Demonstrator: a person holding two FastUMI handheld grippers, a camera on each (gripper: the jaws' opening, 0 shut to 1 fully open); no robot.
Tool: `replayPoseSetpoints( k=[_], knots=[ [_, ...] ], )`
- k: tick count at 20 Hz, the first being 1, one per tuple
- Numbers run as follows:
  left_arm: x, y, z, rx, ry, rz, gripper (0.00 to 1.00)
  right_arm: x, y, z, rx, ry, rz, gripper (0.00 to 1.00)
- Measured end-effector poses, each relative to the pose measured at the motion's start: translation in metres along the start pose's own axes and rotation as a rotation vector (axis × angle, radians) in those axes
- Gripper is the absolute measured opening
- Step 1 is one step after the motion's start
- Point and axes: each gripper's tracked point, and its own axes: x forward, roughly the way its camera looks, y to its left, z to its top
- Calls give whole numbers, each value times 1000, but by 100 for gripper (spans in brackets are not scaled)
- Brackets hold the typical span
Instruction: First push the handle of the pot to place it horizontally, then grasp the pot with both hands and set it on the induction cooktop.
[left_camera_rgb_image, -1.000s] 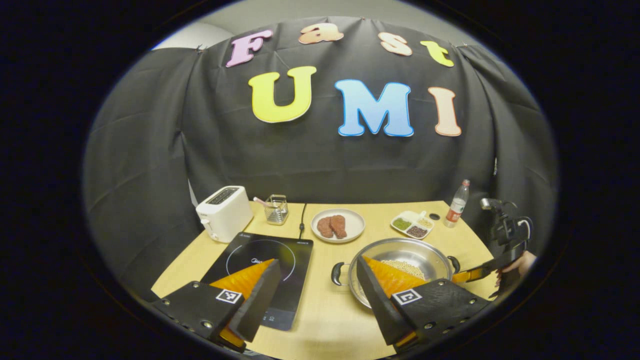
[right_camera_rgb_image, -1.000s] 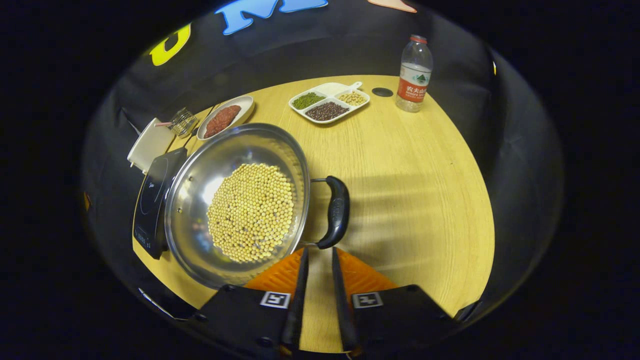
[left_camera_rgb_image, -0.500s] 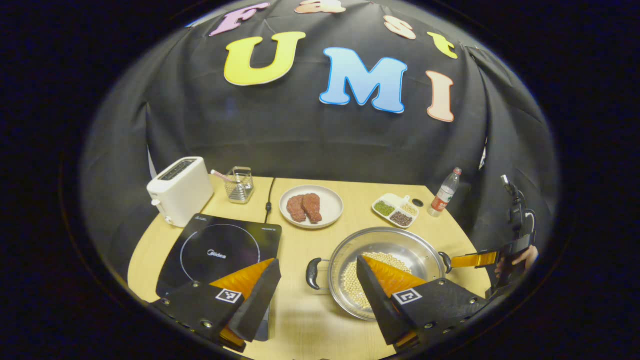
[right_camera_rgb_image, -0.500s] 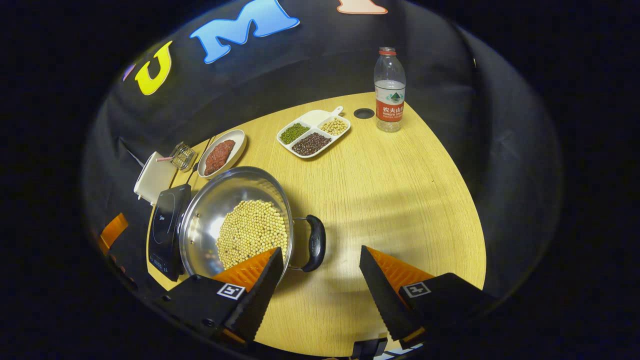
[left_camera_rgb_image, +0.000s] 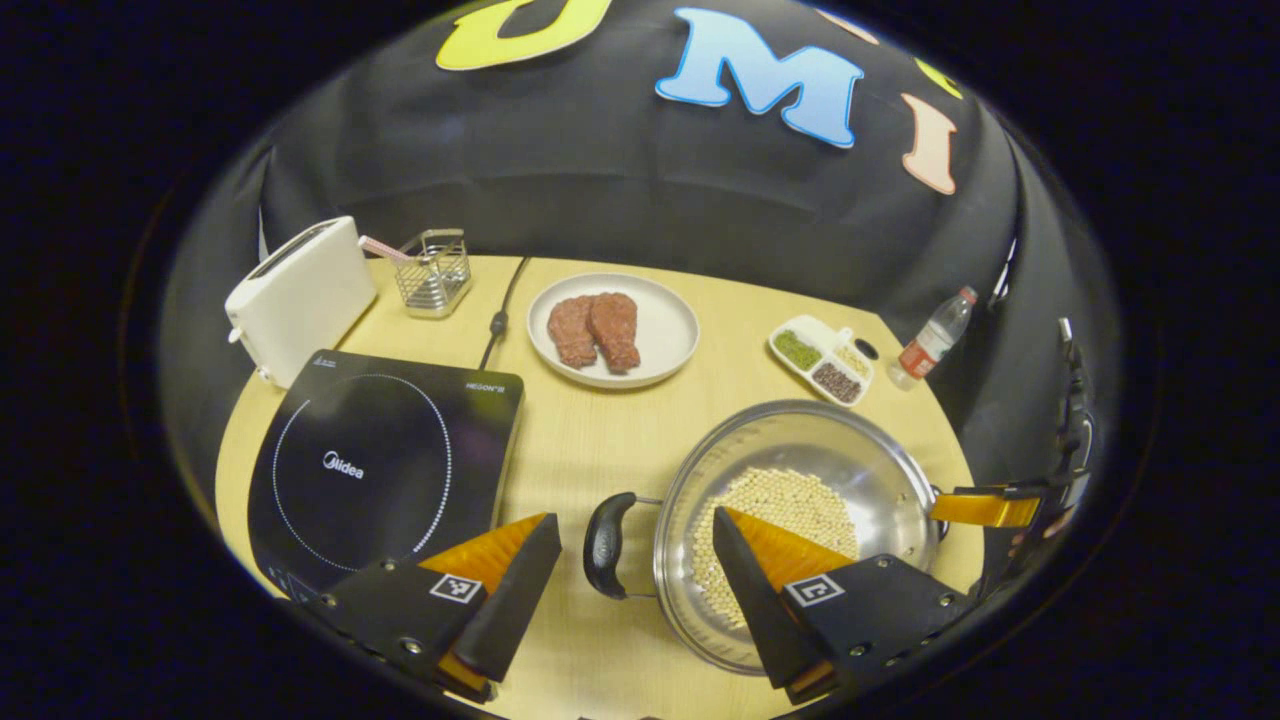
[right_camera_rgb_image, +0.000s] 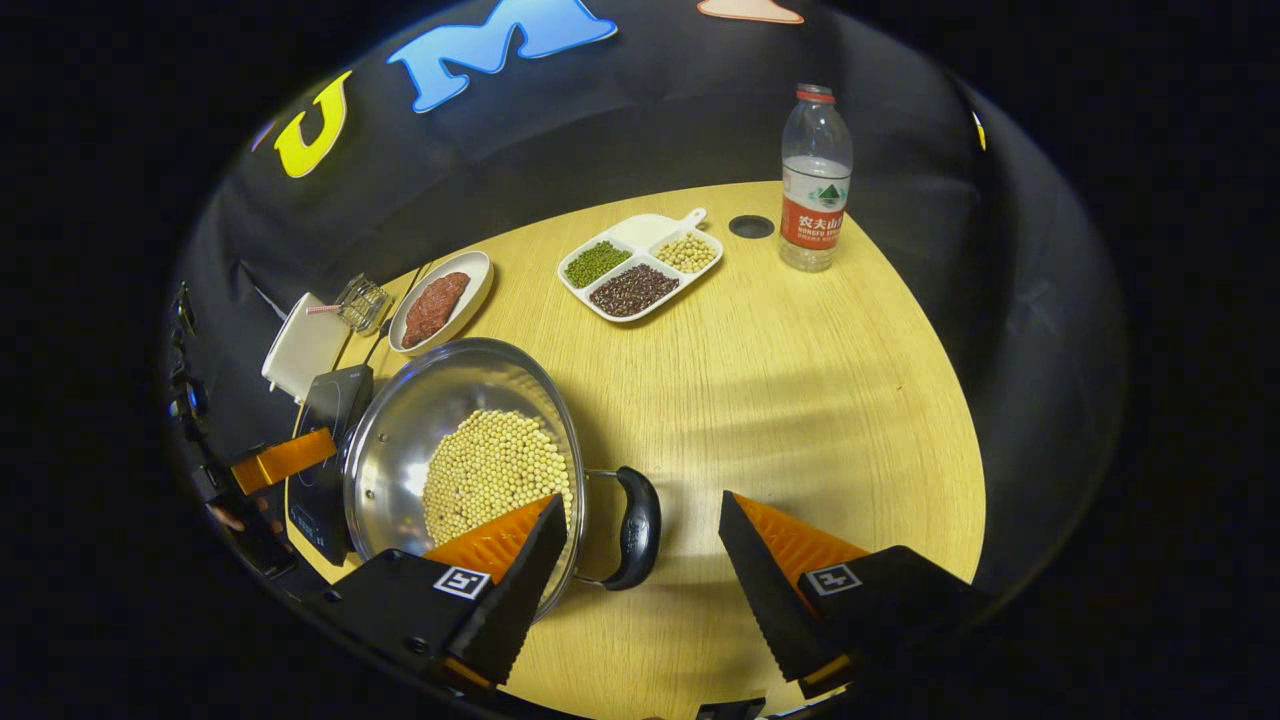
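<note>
round shiny steel pot (left_camera_rgb_image: 800, 470) of small beans (left_camera_rgb_image: 770, 510), each gripper (left_camera_rgb_image: 635, 560) (right_camera_rgb_image: 635, 560) spread apart

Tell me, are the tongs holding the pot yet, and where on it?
Nothing is held. The left tongs are open around the pot's left handle, and the right tongs are open around its right handle. Neither pair presses on it.

Table (left_camera_rgb_image: 600, 440), light wood grain. White toaster (left_camera_rgb_image: 298, 295) at the far left corner; wire holder (left_camera_rgb_image: 432, 272) just beside it. White plate (left_camera_rgb_image: 672, 325) with two pieces of red meat (left_camera_rgb_image: 594, 330) at mid-back. Divided tray (right_camera_rgb_image: 640, 268) holding green, dark and pale beans. Clear water bottle (right_camera_rgb_image: 815, 180), red label, upright, near the tray. Small dark disc (right_camera_rgb_image: 750, 226) between them.
</note>
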Motion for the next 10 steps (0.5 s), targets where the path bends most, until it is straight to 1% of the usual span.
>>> replayPoseSetpoints(
  k=[1,5,8,9,10],
  knots=[
    [9,0,-3,8,17,1,94,5,-1,1,3,5,2,98],
    [27,1,-18,8,74,4,94,18,-3,0,9,23,19,98],
    [39,3,-28,-43,104,6,94,27,-2,-3,5,40,28,98],
    [41,2,-32,-66,112,2,90,30,-1,-4,2,48,31,98],
    [44,0,-34,-82,116,-3,90,33,-1,-7,-3,56,34,93]
  ],
)
